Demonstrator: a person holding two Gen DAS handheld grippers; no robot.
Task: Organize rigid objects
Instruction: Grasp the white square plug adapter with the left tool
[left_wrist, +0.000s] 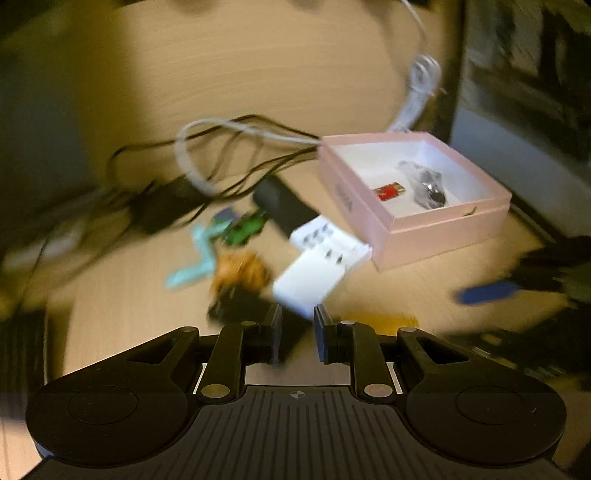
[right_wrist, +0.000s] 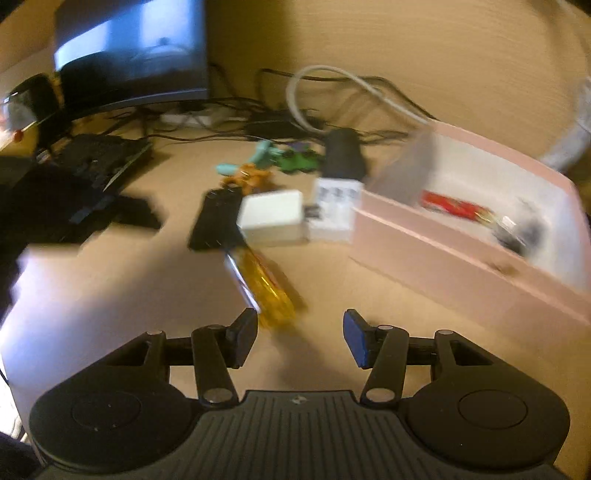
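Both views are motion-blurred. A pink open box (left_wrist: 373, 216) (right_wrist: 443, 251) on the wooden desk holds a small red item (left_wrist: 388, 192) (right_wrist: 454, 206) and a dark bagged item (left_wrist: 428, 184). Left of it lie a white charger block (left_wrist: 310, 284) (right_wrist: 271, 218), a white battery holder (left_wrist: 325, 236) (right_wrist: 334, 210), a black bar (left_wrist: 284, 206) (right_wrist: 343, 153), green (left_wrist: 243, 227), teal (left_wrist: 195, 258) and orange (left_wrist: 242, 271) small pieces, and a yellow-handled screwdriver (right_wrist: 266, 284). My left gripper (left_wrist: 297, 332) is narrowly open and empty, just short of the charger. My right gripper (right_wrist: 300, 338) is open and empty, beside the screwdriver handle.
Black and white cables (left_wrist: 221, 147) tangle behind the items. A monitor (right_wrist: 133, 55) and a power strip (right_wrist: 192, 118) stand at the back left of the right wrist view. A flat black object (right_wrist: 214, 221) lies by the charger. Dark items (right_wrist: 74, 184) crowd the left.
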